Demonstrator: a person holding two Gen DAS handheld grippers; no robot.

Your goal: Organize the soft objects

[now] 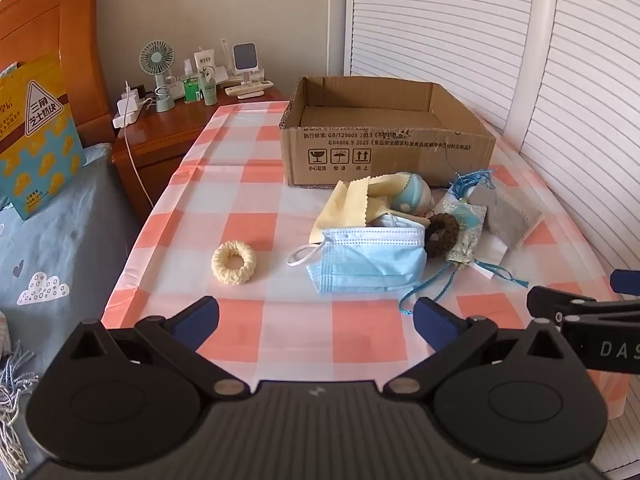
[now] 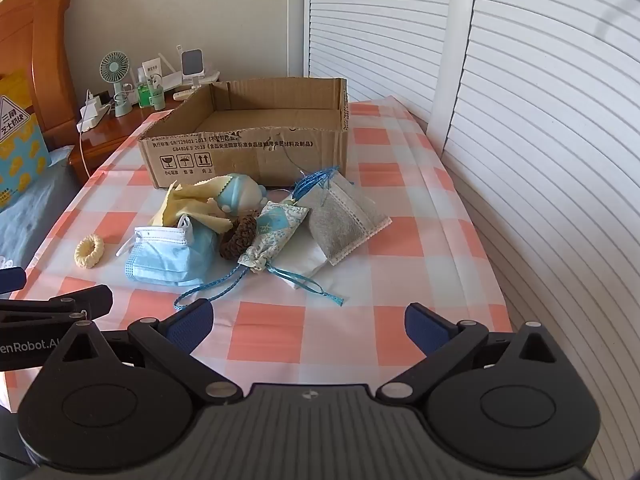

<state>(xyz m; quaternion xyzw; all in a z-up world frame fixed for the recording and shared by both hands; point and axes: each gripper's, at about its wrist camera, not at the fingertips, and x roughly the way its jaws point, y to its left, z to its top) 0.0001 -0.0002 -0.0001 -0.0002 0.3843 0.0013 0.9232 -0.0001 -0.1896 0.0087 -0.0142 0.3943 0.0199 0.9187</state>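
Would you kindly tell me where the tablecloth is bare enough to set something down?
Bare cloth lies left of the cardboard box and behind the cream scrunchie, also right of the grey sachet toward the shutters. The strip before both tools is free. It is crowded from the blue mask to the sachet.

A bench cloth (image 1: 248, 216) checked in salmon pink and white carries a plain brown box (image 1: 384, 152), a pale blue mask (image 1: 368, 260), a cream scrunchie (image 1: 233, 263), a dark brown scrunchie (image 2: 238, 237), a yellow cloth (image 1: 348, 204), a grey pouch (image 2: 344, 220) and a blue-printed sachet (image 2: 276, 232).
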